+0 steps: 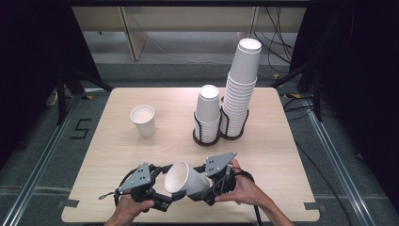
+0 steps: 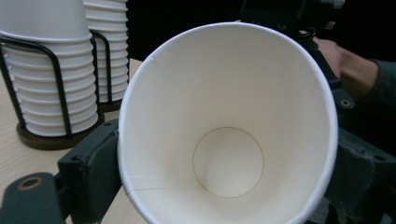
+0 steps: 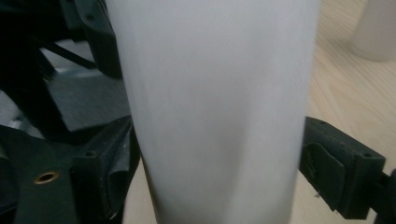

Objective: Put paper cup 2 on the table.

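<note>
scene: light wooden table (image 1: 277, 141), person's two hands at the near edge, each with a hand-held gripper.
held cup: white paper cup (image 1: 184, 180) lying on its side in the air just above the near edge of the table, between the two grippers, mouth turned toward the left gripper.
left gripper: left gripper (image 1: 162, 186) at the cup's rim end; in the left gripper view a black jaw sits hard against each side of the rim, clamped on the cup; rim shows a small crease on either side, top left and bottom left.
right gripper: right gripper (image 1: 203, 184) on the cup's narrower base end; in the right gripper view the left pad touches the wall, the right pad looks just off it or barely touching, so cannot tell if it really grips.
loose cup: single paper cup (image 1: 143, 120) upright, left of centre, well apart from the hands.
stacks: short cup stack (image 1: 207, 112) and tall cup stack (image 1: 241, 89), upside down in a black wire holder (image 1: 208, 135), right of centre.
step guess: handing the cup from one gripper to the other.
risk 1: left jaws squeeze harder, thin rim buckles, cup goes oval.
risk 2: one gripper lets go before the other has it, cup drops and rolls off the near edge.
risk 3: both pull at once, wall creases or tears.
</note>
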`<action>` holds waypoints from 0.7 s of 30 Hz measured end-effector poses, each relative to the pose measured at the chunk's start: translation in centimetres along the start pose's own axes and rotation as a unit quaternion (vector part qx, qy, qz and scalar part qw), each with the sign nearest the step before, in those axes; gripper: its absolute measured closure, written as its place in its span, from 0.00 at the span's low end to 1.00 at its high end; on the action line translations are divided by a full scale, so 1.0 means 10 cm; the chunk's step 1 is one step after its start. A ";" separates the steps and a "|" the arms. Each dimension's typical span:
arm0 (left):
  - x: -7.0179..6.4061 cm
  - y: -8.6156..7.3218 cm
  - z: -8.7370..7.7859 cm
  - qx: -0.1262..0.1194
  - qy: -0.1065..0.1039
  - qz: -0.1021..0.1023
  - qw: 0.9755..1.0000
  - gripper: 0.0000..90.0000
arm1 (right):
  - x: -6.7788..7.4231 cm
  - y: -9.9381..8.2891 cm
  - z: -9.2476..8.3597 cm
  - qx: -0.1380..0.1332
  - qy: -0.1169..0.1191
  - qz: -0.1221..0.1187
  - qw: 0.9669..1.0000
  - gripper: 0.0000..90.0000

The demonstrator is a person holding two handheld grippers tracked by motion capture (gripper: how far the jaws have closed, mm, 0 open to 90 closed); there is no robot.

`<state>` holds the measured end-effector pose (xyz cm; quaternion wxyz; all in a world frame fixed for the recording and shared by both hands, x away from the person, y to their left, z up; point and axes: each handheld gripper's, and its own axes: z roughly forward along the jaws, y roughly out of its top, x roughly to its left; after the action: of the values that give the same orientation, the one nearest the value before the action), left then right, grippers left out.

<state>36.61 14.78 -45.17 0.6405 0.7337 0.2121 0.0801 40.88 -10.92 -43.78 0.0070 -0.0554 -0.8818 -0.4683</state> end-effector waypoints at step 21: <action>-0.06 0.02 0.01 -0.018 0.028 -0.021 0.999 0.08 | 0.10 0.07 0.11 -0.028 -0.033 -0.007 0.999 0.26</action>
<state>36.13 14.44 -44.88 0.6492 0.7146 0.2439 0.0912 40.01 -9.59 -43.76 -0.0269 -0.0644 -0.8684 -0.4909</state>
